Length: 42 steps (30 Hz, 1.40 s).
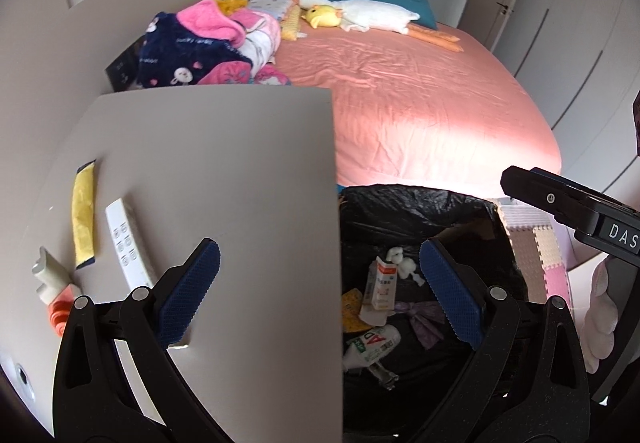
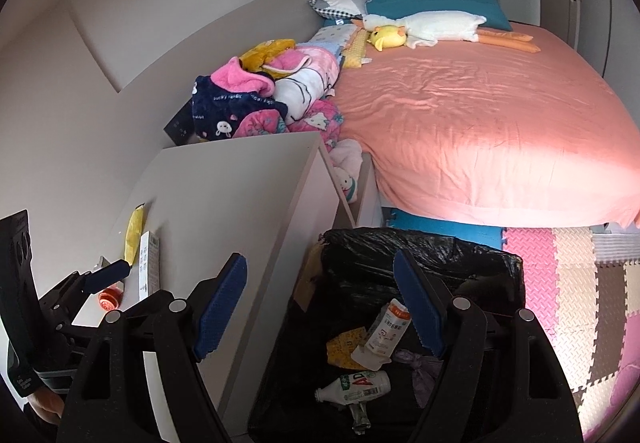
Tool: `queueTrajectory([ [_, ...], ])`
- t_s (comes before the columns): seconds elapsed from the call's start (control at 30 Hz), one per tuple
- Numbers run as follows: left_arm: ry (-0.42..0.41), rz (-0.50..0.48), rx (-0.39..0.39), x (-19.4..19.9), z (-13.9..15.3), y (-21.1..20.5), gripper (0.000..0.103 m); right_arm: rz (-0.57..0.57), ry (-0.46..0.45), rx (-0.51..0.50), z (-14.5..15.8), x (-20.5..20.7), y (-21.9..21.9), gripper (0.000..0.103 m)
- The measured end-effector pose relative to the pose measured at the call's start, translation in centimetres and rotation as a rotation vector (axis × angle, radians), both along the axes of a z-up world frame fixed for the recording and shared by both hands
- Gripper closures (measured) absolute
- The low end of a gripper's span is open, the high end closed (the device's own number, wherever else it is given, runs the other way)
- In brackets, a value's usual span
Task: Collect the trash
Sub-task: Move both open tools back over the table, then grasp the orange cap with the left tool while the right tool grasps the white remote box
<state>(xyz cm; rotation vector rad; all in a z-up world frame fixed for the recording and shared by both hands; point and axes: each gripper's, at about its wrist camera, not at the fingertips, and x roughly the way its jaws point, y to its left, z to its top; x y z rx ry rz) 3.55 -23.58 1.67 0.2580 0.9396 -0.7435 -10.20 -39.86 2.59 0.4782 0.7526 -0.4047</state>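
- The trash bin [image 2: 420, 255] is a box-shaped container lined with a crinkled, glossy black plastic bag; it stands on the floor against the side of the bedside cabinet [image 1: 220, 171], below the foot corner of the bed [image 1: 420, 103].
- Inside it lie a white plastic bottle [image 2: 356, 387] with a green-and-red label on its side, a flat white carton [image 2: 386, 331] with a red top, a crumpled yellow wrapper [image 2: 344, 349], a knotted purple plastic scrap [image 2: 420, 367] and a white tissue wad [image 1: 402, 261].
- On the cabinet's smooth, matte grey top, near its left edge, lie a long yellow packet [image 1: 83, 215], a slim white remote [image 1: 128, 247] with round buttons, and a white-and-orange plastic piece [image 1: 54, 291].
- The left gripper [image 1: 320, 287] has ribbed blue pads; its jaws stand wide apart and empty, one over the cabinet's right edge, one over the bin.
- The right gripper [image 2: 320, 307], built the same, gapes equally wide, holding nothing, above the bin's near-left rim.
- The bed has a wrinkled salmon sheet, a heap of fleecy patterned blankets [image 2: 272, 99] at the headboard side, a white plush goose [image 2: 432, 25], a yellow plush toy [image 2: 386, 37] and a teal pillow [image 2: 436, 3].
- Interlocking foam mats [image 2: 572, 283] in pink, cream and brown cover the floor; pale wardrobe doors [image 1: 560, 23] line the far wall.
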Motion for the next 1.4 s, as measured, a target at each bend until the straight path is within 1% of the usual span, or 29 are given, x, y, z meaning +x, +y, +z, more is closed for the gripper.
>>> queueTrajectory([
  [0.4,0.021,0.14,0.016,1.4,-1.0,6.4,0.006,0.142,0.026,0.01,-0.8,4.5,4.7,0.027],
  [0.83,0.069,0.291,0.009,2.9,-2.6,13.0,0.006,0.287,0.065,-0.001,-1.6,8.8,10.1,0.027],
  [1.03,0.087,0.387,-0.007,3.4,-3.4,16.3,0.006,0.346,0.086,-0.004,-2.4,10.9,12.5,0.027],
  [1.2,0.109,0.489,-0.047,4.1,-4.2,19.3,0.006,0.384,0.096,-0.012,-2.9,12.3,13.9,0.027],
  [1.23,0.109,0.514,-0.053,4.3,-4.4,19.9,0.008,0.392,0.096,-0.015,-3.0,12.5,14.1,0.027],
  [1.33,0.101,0.572,-0.057,4.8,-4.8,21.4,0.018,0.417,0.094,-0.022,-3.3,13.5,14.9,0.027],
  [1.4,0.101,0.597,-0.053,5.2,-5.1,22.1,0.021,0.427,0.094,-0.024,-3.5,13.9,15.2,0.027],
])
